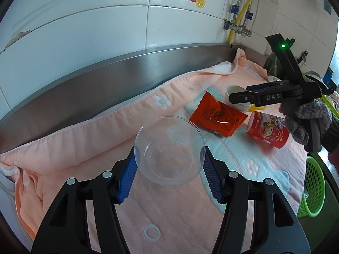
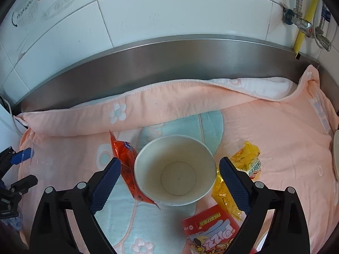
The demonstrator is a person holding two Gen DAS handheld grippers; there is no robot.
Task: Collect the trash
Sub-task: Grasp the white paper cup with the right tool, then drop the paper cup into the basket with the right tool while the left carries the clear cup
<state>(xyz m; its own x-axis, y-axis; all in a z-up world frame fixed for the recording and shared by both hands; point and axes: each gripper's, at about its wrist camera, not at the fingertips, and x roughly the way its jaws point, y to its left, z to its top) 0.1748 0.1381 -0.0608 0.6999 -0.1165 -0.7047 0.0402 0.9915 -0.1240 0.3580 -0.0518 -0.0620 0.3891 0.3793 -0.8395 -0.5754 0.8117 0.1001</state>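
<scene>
My left gripper (image 1: 169, 154) is shut on a clear plastic cup (image 1: 169, 150), its blue pads pressing both sides of the cup, above a pink and blue towel (image 1: 173, 222). My right gripper (image 2: 169, 169) is open, its fingers on either side of a white paper cup (image 2: 175, 169) without touching it. An orange snack wrapper (image 2: 127, 165) lies left of the paper cup and also shows in the left wrist view (image 1: 218, 116). A yellow wrapper (image 2: 243, 163) lies to the right. A red printed paper cup (image 1: 268, 130) lies on its side; it shows in the right wrist view (image 2: 211, 230) too.
A steel backsplash (image 1: 106, 80) and white tiled wall (image 2: 169, 10) run behind the towel. A green mesh basket (image 1: 313, 186) stands at the right edge of the counter. Pipes and valves (image 2: 303, 21) are on the wall at the far right.
</scene>
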